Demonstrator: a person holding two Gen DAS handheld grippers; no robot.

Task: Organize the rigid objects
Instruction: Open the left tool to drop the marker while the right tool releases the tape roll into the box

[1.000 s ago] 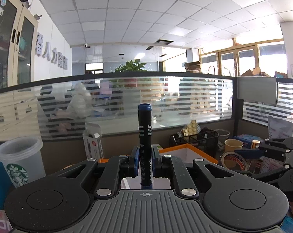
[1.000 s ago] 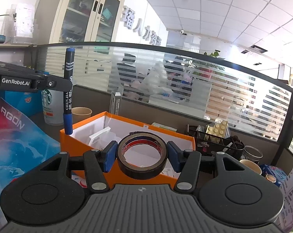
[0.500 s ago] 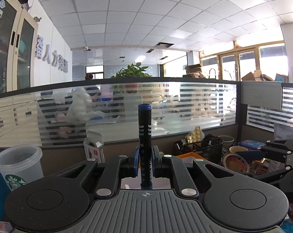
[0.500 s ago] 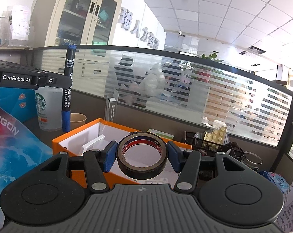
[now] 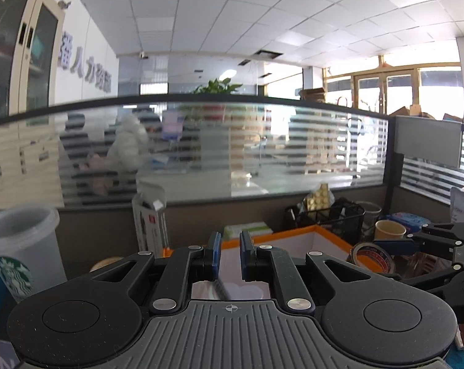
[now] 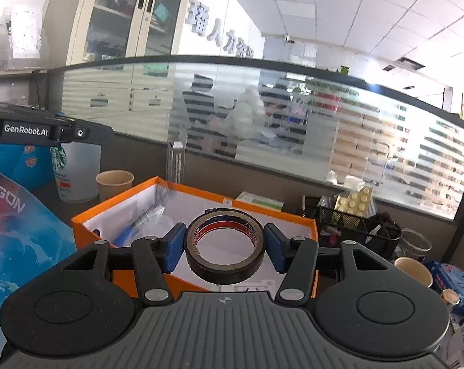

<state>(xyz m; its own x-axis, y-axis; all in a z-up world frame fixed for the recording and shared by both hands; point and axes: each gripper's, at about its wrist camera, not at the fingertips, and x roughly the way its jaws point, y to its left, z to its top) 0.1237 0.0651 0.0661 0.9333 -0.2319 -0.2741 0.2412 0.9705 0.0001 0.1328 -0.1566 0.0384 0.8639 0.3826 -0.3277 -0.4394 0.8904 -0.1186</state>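
Left gripper (image 5: 230,256) stands parted and empty above the orange box (image 6: 238,200), while the right gripper (image 6: 225,247) clamps a tape roll (image 6: 225,246) over that box, unplaced.

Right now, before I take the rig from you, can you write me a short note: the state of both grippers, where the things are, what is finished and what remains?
Left gripper: fingers apart, nothing between them. The pen it held half a second ago is gone.
Right gripper: fingers shut on the tape roll, held upright at the near side of the orange box.
Done: the pen seems released. A blurred blue streak inside the box is probably the pen, but I cannot be sure.
Left: place the tape roll into the box, then probably go on with the other loose things on the desk.
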